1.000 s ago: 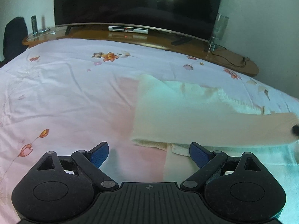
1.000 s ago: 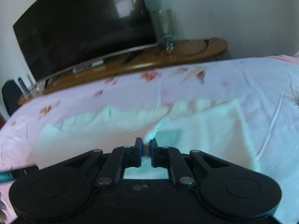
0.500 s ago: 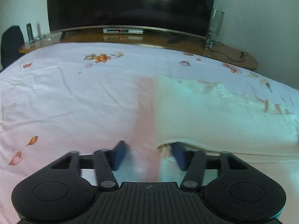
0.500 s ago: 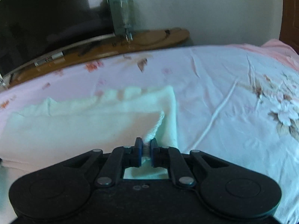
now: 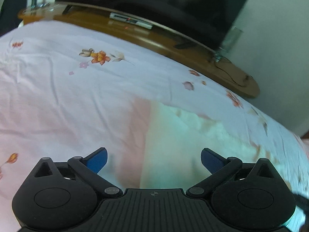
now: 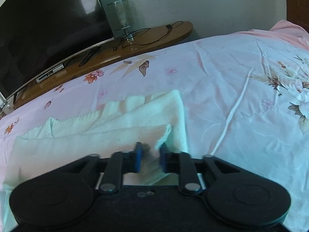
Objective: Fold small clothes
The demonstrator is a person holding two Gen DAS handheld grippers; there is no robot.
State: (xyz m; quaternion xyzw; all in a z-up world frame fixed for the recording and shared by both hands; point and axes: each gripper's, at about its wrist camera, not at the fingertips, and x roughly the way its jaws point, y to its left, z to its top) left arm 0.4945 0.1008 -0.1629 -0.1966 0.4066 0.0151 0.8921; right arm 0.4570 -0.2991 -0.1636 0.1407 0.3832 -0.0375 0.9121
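**Item 1: left gripper** (image 5: 154, 161). Black plastic body, ribbed top plate, blue textured pads. Tilted down twd bed, rolled a bit, so room leans in its view. Jaws spread wide, just been opening; nothing btwn pads. Hangs over garment's left edge, where cloth meets sheet.

**Item 2: right gripper** (image 6: 150, 158). Same build, angled down. Pads blurred, drawn close w/ narrow gap, pinched on garment's folded top layer by its right corner.

**Item 3: garment** (image 6: 96, 139). Cream, soft knit, small scalloped trim at corner. Lies flat mid-bed, folded into long strip w/ layers stepped along far side. Blurred in left view.

**Item 4: bedsheet** (image 5: 67, 96). Pale pink cotton, orange flower print, light creases.

**Item 5: background.** Curved wooden shelf (image 5: 154, 38) past bed; dark TV (image 6: 48, 29); glass cylinder lamp (image 6: 121, 13) w/ black cable (image 6: 154, 36).
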